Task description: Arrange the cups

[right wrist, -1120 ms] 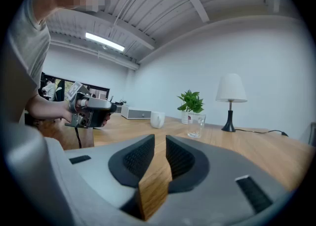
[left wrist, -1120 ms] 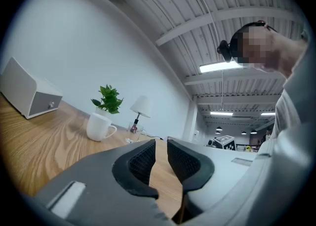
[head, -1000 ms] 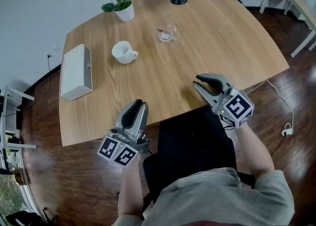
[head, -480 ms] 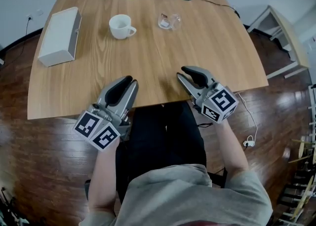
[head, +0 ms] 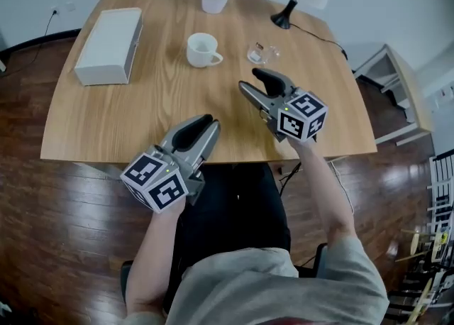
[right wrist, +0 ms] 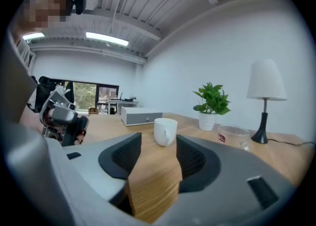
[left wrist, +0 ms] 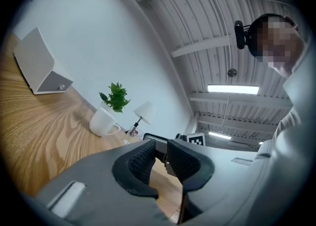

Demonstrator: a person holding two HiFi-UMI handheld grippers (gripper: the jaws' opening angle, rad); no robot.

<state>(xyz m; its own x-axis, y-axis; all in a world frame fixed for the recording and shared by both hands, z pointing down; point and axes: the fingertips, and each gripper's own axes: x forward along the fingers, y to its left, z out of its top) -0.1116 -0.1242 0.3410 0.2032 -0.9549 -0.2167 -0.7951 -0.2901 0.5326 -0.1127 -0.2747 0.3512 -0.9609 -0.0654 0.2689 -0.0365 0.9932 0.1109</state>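
i judge the step in hand is my reach for the first cup. the white ceramic mug (head: 202, 50) stands on the far part of the light wooden table (head: 142, 118), with the small clear glass cup (head: 261, 53) near it on the lamp side and apart from it. in the right gripper view the mug (right wrist: 165, 131) sits almost straight ahead between my jaws, so the line is already good. to do this well i should keep low and level and hold the jaws wide until the mug's wall is truly between the pads. i should close across the body, not on the handle, which points toward the glass. the glass looks light and easy to knock, so i should keep my outer jaw clear of it.

my right gripper (head: 250, 80) hangs over the table, well short of both cups. its jaws have just been opening and stand wide apart, with only bare tabletop between them (right wrist: 157, 146), touching nothing. my left gripper (head: 208, 120) waits at the near table edge. its pads show only a narrow gap (left wrist: 160, 153) with nothing in it.
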